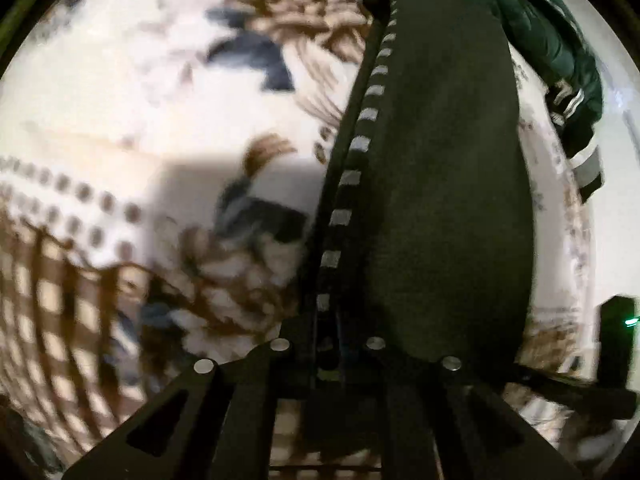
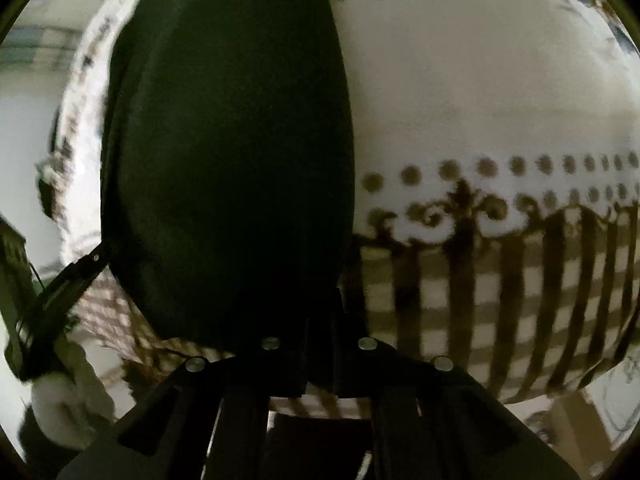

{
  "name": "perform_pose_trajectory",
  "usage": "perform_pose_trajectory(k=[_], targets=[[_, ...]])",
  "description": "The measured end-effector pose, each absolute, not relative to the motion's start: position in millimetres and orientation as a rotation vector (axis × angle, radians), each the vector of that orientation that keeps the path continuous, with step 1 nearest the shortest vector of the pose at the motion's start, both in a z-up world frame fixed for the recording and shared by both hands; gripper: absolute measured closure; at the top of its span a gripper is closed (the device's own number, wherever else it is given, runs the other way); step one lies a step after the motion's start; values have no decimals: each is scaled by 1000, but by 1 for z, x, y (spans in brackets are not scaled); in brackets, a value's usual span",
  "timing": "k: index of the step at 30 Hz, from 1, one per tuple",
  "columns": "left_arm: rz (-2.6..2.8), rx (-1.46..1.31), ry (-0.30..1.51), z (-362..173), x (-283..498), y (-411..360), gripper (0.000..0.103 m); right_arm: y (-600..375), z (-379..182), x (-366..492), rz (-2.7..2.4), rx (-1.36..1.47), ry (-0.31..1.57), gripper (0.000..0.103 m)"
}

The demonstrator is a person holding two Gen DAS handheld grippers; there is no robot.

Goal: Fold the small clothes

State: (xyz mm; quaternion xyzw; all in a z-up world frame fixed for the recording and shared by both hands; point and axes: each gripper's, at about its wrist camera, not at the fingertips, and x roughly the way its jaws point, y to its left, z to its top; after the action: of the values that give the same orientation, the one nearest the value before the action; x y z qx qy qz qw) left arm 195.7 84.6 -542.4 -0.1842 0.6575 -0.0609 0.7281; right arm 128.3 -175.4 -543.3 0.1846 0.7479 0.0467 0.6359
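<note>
Above the patterned tablecloth (image 1: 100, 92), item one: a dark garment (image 1: 448, 184), black cloth with a seam of short white dashes running along one side. It hangs lengthwise in front of both wrist cameras, clear of the cloth beneath it as far as the blurred views allow.

Item two: left gripper (image 1: 332, 356). Its jaws are together, clamped on the dark garment at the near end, the dashed seam running straight down into the grip.

Item three: right gripper (image 2: 320, 344). Its jaws likewise look closed on the dark garment (image 2: 228, 152), which fills the left half of that view and narrows into the grip. The two holds sit on the same piece, so I judge it is being stretched taut between them, lifted so that it hangs flat before a fold is laid.

Item four: the tablecloth (image 2: 480, 80) itself, cream, with brown and blue floral sprays, a row of brown dots and a checked border; it covers the tabletop under the garment.

Item five: a green quilted garment (image 1: 552, 40) with striped cuffs, lying beyond the dark garment at the far edge of the cloth, apart from both grippers and seemingly awaiting its turn.
</note>
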Motion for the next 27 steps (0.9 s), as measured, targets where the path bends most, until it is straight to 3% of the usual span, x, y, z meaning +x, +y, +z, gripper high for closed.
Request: perform_pose_trajectory(k=[2,3,4,5,6,11,14,16,17,18,19,27], targets=[[-151,-439,1435,-538,196,87,85,-175,-553,129,121,434,1749,92],[-170,-485,1427,-536,193,90,67,-171,-554,131,126,459,1750,89],[-177,-511,1426,-535,186,95,43,-174,-554,131,134,483,1750,79],[-193,-540,1424,-538,180,101,36,-178,-553,130,137,514,1742,60],[-209,-556,1434,-543,175,103,34,-182,-553,128,142,544,1725,50],[-223,-505,1475,-564,167,91,31,-195,-583,119,177,714,1731,48],[-226,-510,1463,-560,167,82,34,-194,-591,119,190,811,1697,46],[-231,-487,1462,-555,163,72,96,-189,-590,121,212,824,1683,47],[-242,-475,1466,-554,160,70,96,-184,-590,121,224,827,1684,58],[-239,-477,1444,-547,157,69,96,-179,-591,121,226,820,1699,85],[-231,-486,1438,-543,156,71,96,-176,-591,119,242,846,1698,90],[-260,-808,1284,-456,179,98,96,-182,-521,131,311,978,1567,91]])
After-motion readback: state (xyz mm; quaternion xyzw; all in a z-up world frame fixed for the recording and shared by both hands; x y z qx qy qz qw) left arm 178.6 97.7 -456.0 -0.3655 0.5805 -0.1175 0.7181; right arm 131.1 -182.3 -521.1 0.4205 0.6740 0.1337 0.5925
